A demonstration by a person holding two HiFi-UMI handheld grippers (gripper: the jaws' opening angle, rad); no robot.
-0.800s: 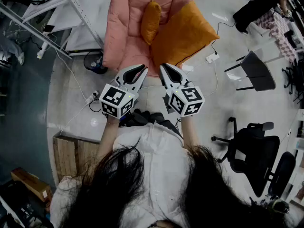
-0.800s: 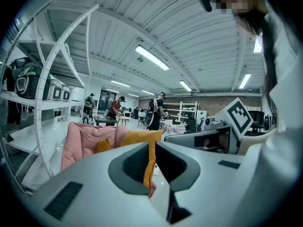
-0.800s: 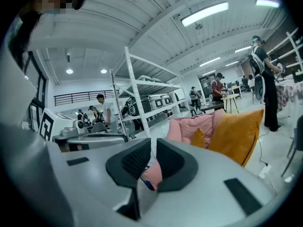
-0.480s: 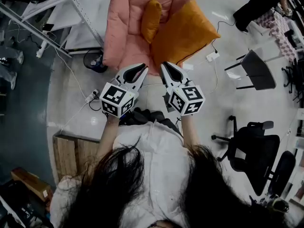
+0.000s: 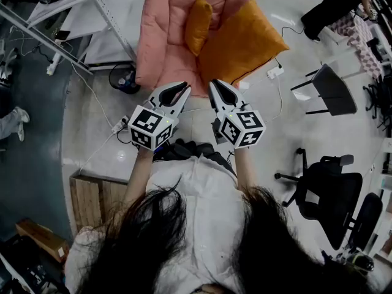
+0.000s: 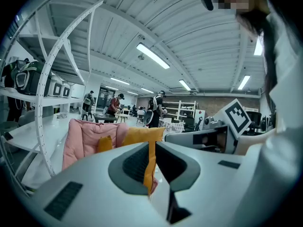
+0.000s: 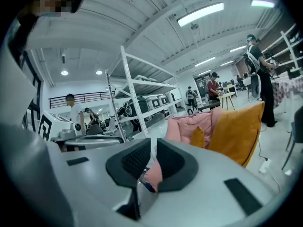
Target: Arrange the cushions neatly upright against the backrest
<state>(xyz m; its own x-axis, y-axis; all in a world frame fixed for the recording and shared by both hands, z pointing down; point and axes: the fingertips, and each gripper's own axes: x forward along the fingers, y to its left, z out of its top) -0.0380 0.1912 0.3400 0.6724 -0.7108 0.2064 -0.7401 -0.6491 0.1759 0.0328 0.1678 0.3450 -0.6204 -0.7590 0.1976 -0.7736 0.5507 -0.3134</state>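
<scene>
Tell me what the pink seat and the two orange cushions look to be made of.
Pink seat: padded fabric, matte, probably a quilted textile; it puffs and creases. Large orange cushion: stuffed cloth, matte, with sharp sewn corners. Small orange cushion: likely the same cloth, plump; weave too small to tell.

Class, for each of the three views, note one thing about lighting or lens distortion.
Head view: even overhead light, a pale glare spot on the floor. Left gripper view: strong fisheye curves the shelf rack; corners go black. Right gripper view: the ceiling strip light burns out white.
</scene>
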